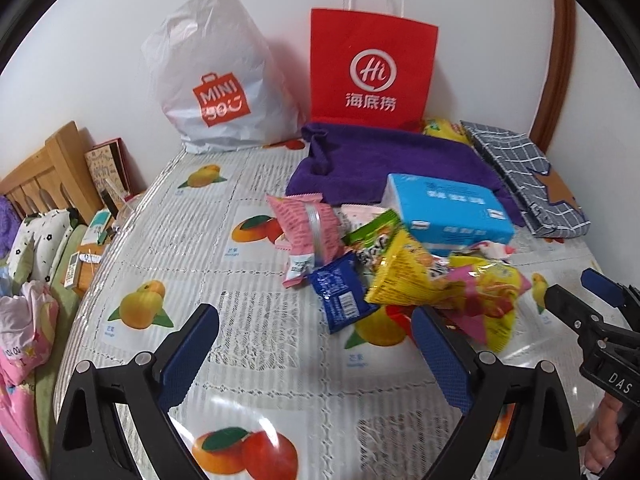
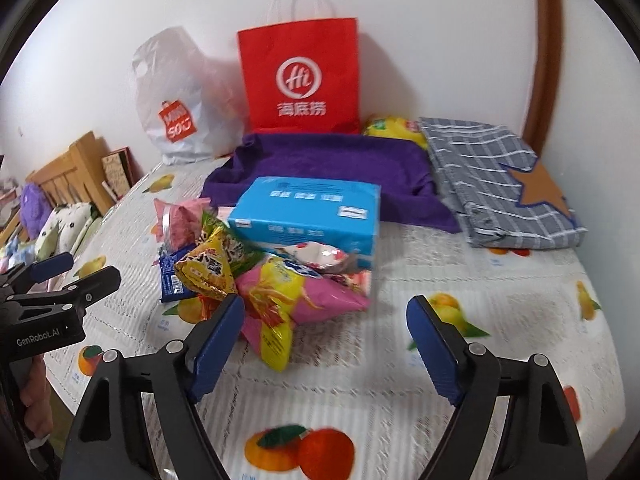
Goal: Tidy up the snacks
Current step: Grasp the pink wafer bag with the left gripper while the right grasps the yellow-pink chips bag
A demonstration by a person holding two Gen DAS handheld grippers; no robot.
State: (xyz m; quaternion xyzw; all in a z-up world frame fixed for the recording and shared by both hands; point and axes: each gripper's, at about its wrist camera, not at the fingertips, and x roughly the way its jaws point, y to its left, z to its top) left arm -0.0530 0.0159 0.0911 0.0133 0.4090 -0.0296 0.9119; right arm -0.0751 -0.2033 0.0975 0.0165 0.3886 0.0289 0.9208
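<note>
Right wrist: snack pile (image 2: 256, 280), table edge (image 2: 608, 360) near

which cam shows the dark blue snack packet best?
Left wrist: the dark blue snack packet lies mostly uncovered at the pile's near left edge, with its barcode side showing. In the right wrist view it is smaller, and partly hidden behind the yellow pyramid packet.

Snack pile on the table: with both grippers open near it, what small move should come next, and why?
Probably ease the right gripper forward and left onto the pink-and-yellow packet. That packet lies at the pile's near edge, just ahead of the gripper's left finger, with nothing on top. Both the right and the left gripper are open and empty, and the red paper bag stands behind.
</note>
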